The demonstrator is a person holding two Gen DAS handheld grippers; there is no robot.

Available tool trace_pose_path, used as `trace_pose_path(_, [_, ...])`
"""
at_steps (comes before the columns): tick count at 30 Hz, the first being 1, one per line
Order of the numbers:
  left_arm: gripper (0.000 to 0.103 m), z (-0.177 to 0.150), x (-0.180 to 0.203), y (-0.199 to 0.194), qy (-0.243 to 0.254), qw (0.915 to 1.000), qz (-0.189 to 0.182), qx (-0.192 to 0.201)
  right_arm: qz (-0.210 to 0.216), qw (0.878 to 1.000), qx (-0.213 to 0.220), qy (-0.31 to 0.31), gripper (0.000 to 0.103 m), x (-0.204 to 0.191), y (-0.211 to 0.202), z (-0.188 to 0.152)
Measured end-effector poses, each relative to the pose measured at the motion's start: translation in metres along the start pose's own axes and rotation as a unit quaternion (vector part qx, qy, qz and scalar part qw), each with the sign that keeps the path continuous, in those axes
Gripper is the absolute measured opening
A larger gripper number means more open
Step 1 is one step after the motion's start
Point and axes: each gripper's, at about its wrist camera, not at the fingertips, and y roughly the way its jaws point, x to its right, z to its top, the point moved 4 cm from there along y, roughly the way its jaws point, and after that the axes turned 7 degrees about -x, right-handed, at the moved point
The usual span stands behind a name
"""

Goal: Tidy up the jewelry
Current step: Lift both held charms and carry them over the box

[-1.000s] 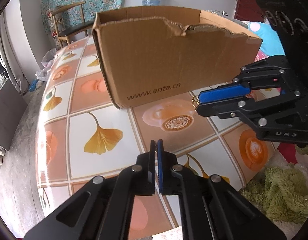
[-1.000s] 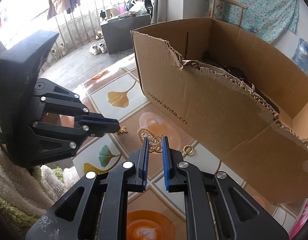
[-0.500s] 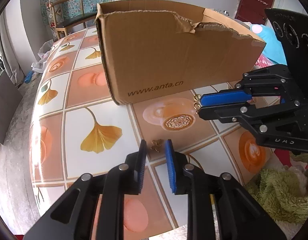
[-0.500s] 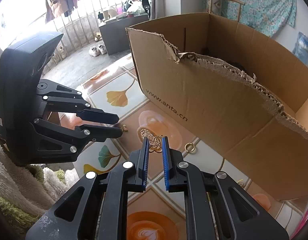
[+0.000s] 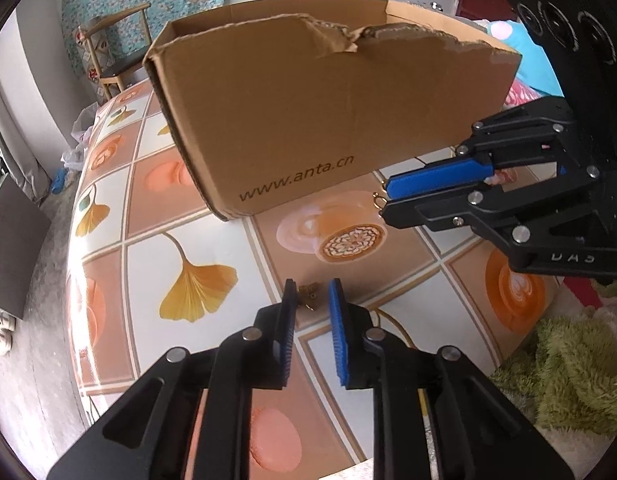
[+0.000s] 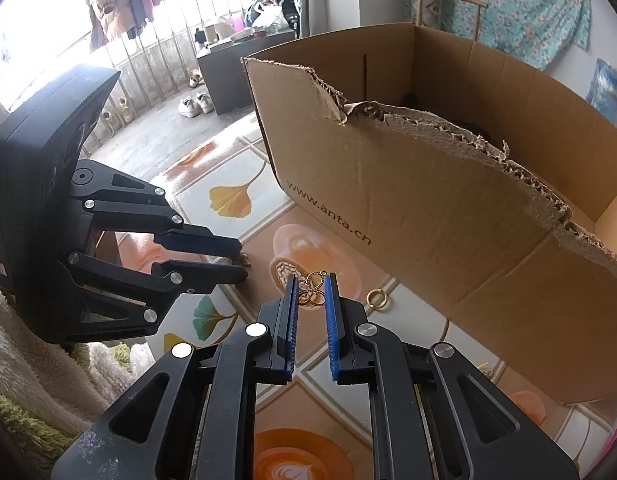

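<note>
A small gold charm lies on the tiled table between the open fingers of my left gripper; it also shows in the right wrist view. My right gripper is shut on a gold filigree pendant, held above the table near the torn cardboard box. In the left wrist view the right gripper shows with the pendant's loop at its tips. A gold ring lies on the table by the box.
The box stands behind both grippers, its near wall torn low. The table top has ginkgo-leaf and coffee-cup tiles. Green shaggy fabric lies at the table's right edge. A chair stands beyond.
My left gripper opened from shut and lowered around the small gold charm. The right gripper stayed shut on the pendant and barely moved.
</note>
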Motion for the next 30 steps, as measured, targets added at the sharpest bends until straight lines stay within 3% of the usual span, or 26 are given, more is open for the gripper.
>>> trace_pose_path(9, [0.008, 0.0, 0.008, -0.002, 0.011, 0.9999, 0.008, 0.002, 0.0, 1.0, 0.005, -0.001, 0.011, 0.0, -0.002, 0.0])
trace_pose_path(21, [0.007, -0.002, 0.009, -0.009, 0.01, 0.9997, 0.011, 0.017, -0.004, 1.0, 0.013, 0.003, 0.011, 0.001, -0.012, -0.002])
trace_pose_path(30, [0.007, 0.005, 0.005, -0.043, 0.009, 0.9986, 0.013, 0.05, 0.002, 1.0, 0.029, 0.002, 0.011, -0.005, -0.031, 0.0])
